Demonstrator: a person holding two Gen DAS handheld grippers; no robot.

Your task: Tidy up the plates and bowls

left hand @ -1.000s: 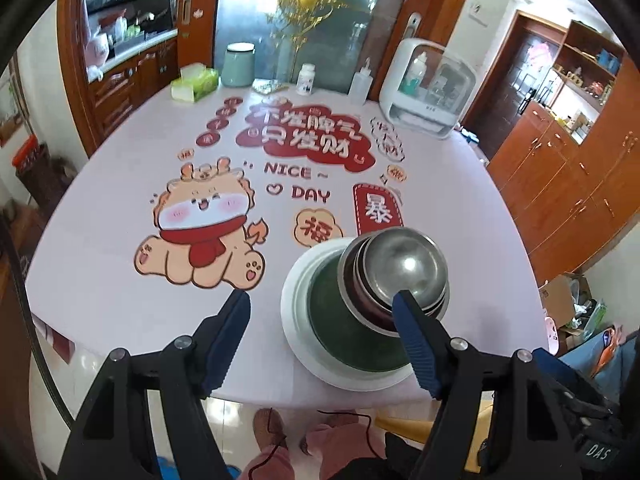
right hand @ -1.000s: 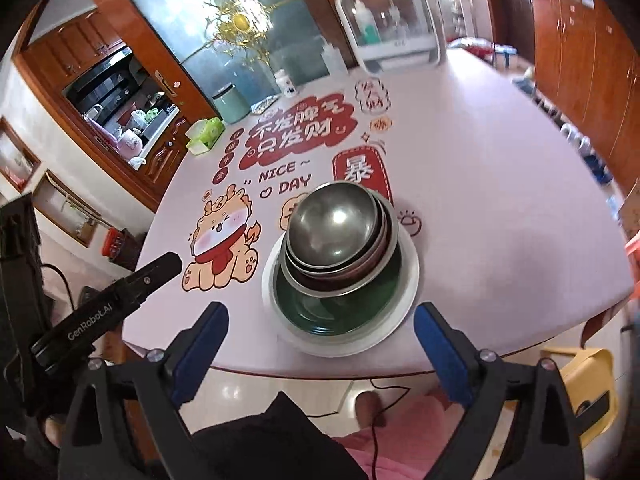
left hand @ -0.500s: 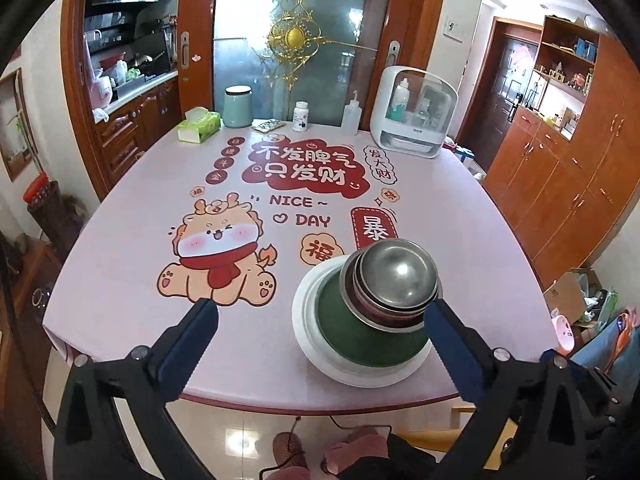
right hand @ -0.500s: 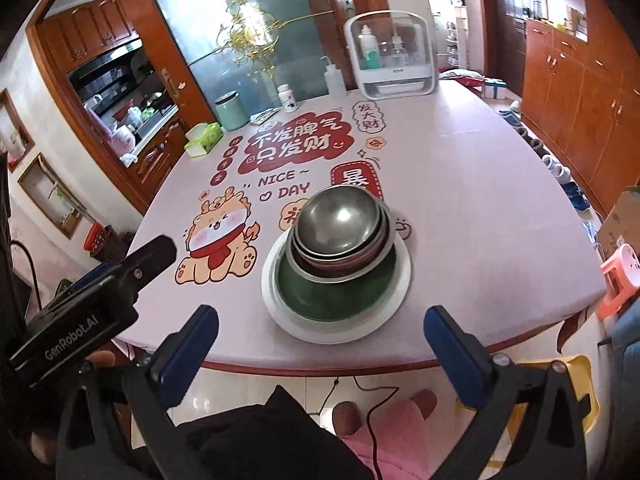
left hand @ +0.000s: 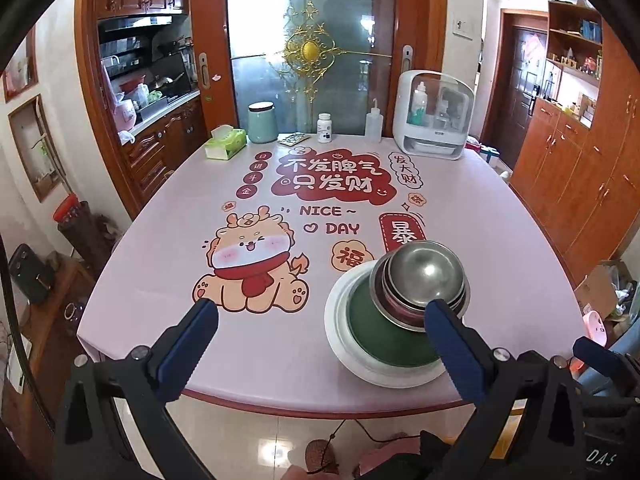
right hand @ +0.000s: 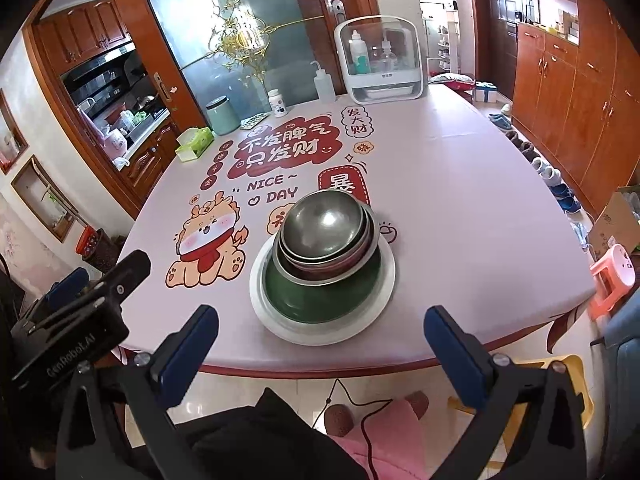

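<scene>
On the pink counter [left hand: 500, 216], near its front edge and right of the cartoon dragon print [left hand: 250, 268], sits one stack of dishes: a white plate [right hand: 280, 320] at the bottom, a dark green plate [right hand: 320, 304] on it, and nested steel bowls [right hand: 326, 232] on top, the bowls shifted toward the far side of the plates. In the left wrist view the stack lies in the lower right of the frame; in the right wrist view it sits at the centre. The left gripper [left hand: 320, 344] has its jaws spread wide apart with nothing between them, having just been opening; its right finger overlaps the near edge of the stack in the picture, though whether it touches cannot be told. The right gripper [right hand: 322, 346] is likewise spread wide and empty after just opening, its blue fingertips [right hand: 452, 348] at the front edge of the counter, apart from the plates. At the far end of the counter, in the upper part of both frames, stand a green tissue box [left hand: 225, 143], a pale green jar [left hand: 262, 122], a small white bottle [left hand: 324, 128], a squeeze bottle [left hand: 374, 124] and a white cabinet with a clear door [left hand: 434, 120].
</scene>
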